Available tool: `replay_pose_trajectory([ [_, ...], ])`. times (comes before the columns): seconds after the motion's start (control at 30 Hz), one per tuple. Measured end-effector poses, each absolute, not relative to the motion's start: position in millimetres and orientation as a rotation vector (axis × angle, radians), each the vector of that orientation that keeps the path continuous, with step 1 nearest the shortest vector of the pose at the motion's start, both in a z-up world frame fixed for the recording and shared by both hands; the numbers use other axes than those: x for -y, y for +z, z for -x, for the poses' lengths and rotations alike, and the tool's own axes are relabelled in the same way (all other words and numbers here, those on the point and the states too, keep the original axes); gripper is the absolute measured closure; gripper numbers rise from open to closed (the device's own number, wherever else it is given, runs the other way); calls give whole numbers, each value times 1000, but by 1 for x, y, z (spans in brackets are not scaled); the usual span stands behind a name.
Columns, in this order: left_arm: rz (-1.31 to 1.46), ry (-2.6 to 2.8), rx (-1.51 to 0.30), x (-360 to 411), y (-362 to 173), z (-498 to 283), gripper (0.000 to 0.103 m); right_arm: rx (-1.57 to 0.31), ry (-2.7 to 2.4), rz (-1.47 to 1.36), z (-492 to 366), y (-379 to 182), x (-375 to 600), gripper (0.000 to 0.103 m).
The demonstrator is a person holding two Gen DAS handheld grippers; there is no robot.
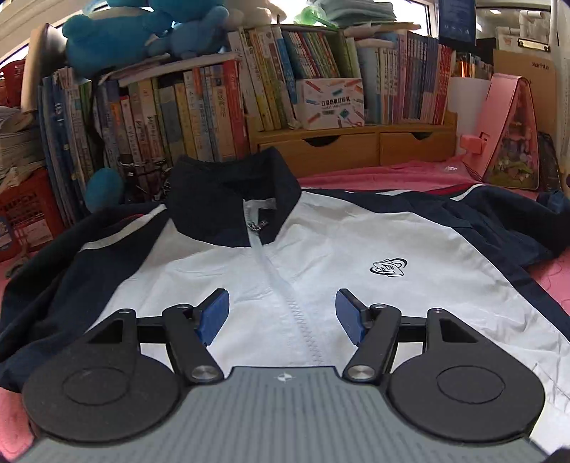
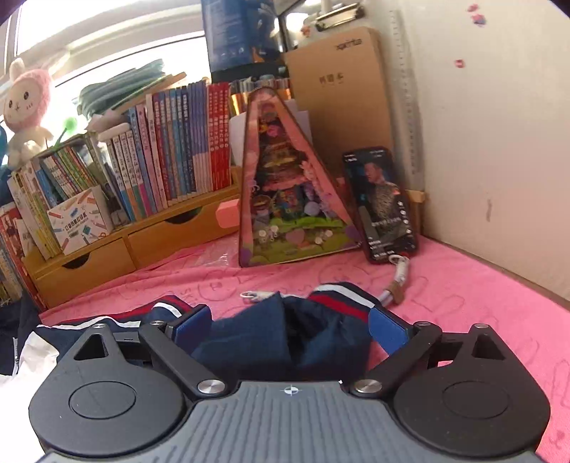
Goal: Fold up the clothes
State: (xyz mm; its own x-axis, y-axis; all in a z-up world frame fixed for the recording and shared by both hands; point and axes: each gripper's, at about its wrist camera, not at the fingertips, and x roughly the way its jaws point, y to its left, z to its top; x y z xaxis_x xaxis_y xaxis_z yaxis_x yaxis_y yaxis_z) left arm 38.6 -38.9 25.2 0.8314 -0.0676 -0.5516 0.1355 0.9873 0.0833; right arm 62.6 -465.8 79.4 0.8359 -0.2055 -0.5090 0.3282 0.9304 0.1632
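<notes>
Pink cloth (image 2: 463, 285), one jacket (image 1: 320, 256)

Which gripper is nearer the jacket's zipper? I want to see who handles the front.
Left. The left gripper hangs open right over the zipper on the white front. The right gripper is open out at the navy sleeve, off to the side.

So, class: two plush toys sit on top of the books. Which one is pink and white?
The rabbit plush at the left of the right wrist view, pink hood and white body; the other plush is blue.

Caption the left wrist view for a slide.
Open left gripper above a white-and-navy jacket on pink cloth.
</notes>
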Motion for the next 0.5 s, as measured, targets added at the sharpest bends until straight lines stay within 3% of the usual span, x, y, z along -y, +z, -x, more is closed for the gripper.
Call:
replay_pose_trajectory([
  [0.07,-121,-103,-618,46,12,-43,38,-566,-297,-194,-90,76,462,1],
  [0.13,-138,-86,-637,46,0,-42,35,-645,-322,-139,-108,65,459,11],
  [0.2,-110,-74,-651,41,0,-41,29,-670,-324,-143,-109,58,464,56],
  [0.23,-92,-70,-665,38,-1,-43,27,-634,-318,-187,-99,58,473,62],
  [0.37,-80,-68,-671,36,-3,-43,24,-402,-577,-346,-48,65,514,57],
  [0.47,-89,-63,-670,37,-3,-43,23,-347,-813,-411,-28,64,544,55],
  [0.5,-85,-64,-671,36,-3,-44,23,-355,-807,-447,-25,64,551,49],
])
